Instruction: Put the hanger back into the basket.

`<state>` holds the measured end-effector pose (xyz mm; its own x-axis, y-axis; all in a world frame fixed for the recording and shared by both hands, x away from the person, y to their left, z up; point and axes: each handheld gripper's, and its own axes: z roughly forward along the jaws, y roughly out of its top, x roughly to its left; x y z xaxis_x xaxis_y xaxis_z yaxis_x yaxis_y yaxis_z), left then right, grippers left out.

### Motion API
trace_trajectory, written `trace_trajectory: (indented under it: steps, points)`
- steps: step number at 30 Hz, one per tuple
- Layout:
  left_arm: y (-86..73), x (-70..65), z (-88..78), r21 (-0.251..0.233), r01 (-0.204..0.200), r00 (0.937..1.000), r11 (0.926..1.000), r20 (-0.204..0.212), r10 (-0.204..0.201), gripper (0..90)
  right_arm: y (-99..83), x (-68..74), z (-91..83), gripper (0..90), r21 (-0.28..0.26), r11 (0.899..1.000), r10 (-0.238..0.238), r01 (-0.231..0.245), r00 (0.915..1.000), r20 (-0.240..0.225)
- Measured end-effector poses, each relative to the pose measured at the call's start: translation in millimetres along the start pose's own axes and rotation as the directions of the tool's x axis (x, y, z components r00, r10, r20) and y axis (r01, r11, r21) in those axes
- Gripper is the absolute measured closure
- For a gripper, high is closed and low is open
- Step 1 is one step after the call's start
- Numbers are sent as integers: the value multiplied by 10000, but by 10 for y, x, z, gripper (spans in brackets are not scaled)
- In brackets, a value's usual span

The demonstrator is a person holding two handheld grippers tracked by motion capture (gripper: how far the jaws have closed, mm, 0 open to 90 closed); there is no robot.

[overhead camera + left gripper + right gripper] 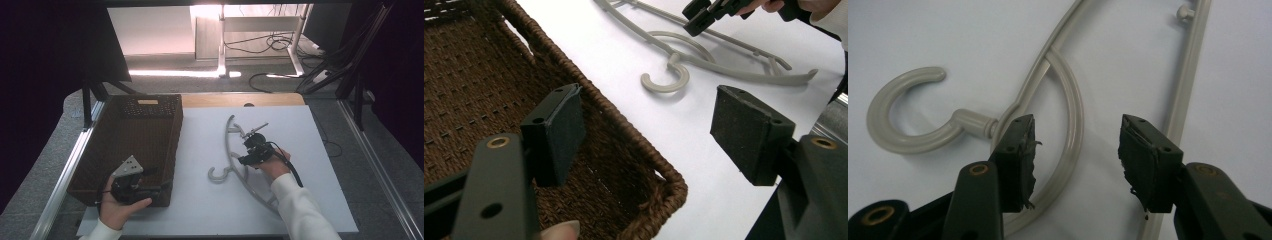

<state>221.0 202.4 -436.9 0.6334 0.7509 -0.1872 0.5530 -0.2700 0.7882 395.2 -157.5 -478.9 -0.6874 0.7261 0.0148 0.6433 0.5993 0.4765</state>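
We see the smooth grey plastic hanger [235, 165] lying flat on the white worktop [310, 150], long axis running away from us, hook [218, 174] seemingly pointing left toward the woven basket [135, 135]. The right claw [1075, 150] stands partly open astride its inner curved bar; the left claw [646, 132] gapes wide, empty.

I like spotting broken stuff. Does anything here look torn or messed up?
Yes. The black pads on the right gripper look frayed, with ragged shreds hanging off their edges above the grey hanger. The left gripper has smoother pads.
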Motion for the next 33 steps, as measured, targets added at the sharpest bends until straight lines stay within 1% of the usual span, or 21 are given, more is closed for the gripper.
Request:
trace_trajectory:
  steps: [3, 5, 7, 8, 9, 10, 12, 14, 15, 16, 18, 19, 20, 21, 26, 29, 30, 33]
  points:
    - [-4, 2, 12, 51, 60, 10000, 10000, 8, -60, 290, 40, -11, 66, 504, 214, 9997, 105, -106, 9999, 85]
    - [-5, 5, 9, 30, 60, 10000, 10000, 7, -60, 290, 60, -10, 109, 512, 351, 9992, 167, -168, 9999, 41]
    - [-6, 6, 3, 17, 70, 10000, 10000, -5, -70, 289, 82, 6, 157, 527, 515, 9986, 104, -107, 9999, 47]
    - [-8, 6, 2, 5, 73, 10000, 10000, 0, -73, 289, 98, 17, 187, 553, 607, 9981, 67, -75, 9999, 129]
    - [-11, 5, 0, 9, 66, 10000, 10000, -4, -66, 289, 98, 17, 187, 553, 607, 9981, 67, -75, 9999, 129]
    - [-12, 3, -2, 26, 53, 10000, 10000, -17, -53, 289, 107, 19, 199, 566, 680, 9976, 68, -83, 9997, 222]
    - [-17, 1, -2, 33, 39, 10000, 10000, -32, -39, 288, 124, 27, 219, 597, 747, 9971, 98, -114, 9997, 222]
    - [-22, 3, 4, 53, 58, 10000, 10000, -43, -58, 288, 136, 45, 235, 620, 839, 9965, 20, -39, 9997, 224]
    - [-25, 5, 7, 70, 62, 10000, 10000, -53, -61, 288, 146, 66, 255, 645, 931, 9956, -106, 78, 9995, 299]
    - [-27, 6, 7, 78, 62, 10000, 10000, -57, -62, 288, 146, 66, 255, 645, 931, 9956, -106, 78, 9995, 299]
    - [-29, 4, 3, 70, 85, 9999, 9999, -86, -84, 287, 154, 80, 265, 680, 1019, 9948, -94, 55, 9992, 379]
    - [-29, 4, 0, 58, 91, 9999, 9999, -94, -91, 287, 156, 85, 272, 704, 1132, 9935, -159, 111, 9990, 417]
    - [-29, 7, -3, 51, 86, 9999, 9999, -73, -86, 287, 156, 85, 272, 704, 1132, 9935, -159, 111, 9990, 417]
    - [-31, 10, -4, 35, 102, 9999, 9999, -39, -102, 287, 153, 86, 280, 722, 1245, 9919, -293, 233, 9984, 473]
    - [-31, 9, -15, -14, 156, 9999, 9999, -53, -156, 287, 143, 81, 301, 746, 1505, 9882, -395, 298, 9973, 618]
    - [-32, 2, -15, 6, 145, 9999, 9999, -92, -145, 287, 146, 94, 303, 770, 1507, 9877, -509, 420, 9972, 554]
    - [-32, 0, -14, 17, 143, 9998, 9999, -99, -143, 287, 147, 101, 303, 782, 1518, 9874, -540, 443, 9967, 603]
    - [-32, -8, -8, 31, 98, 9999, 9999, -115, -97, 287, 150, 104, 304, 794, 1516, 9876, -508, 415, 9970, 585]
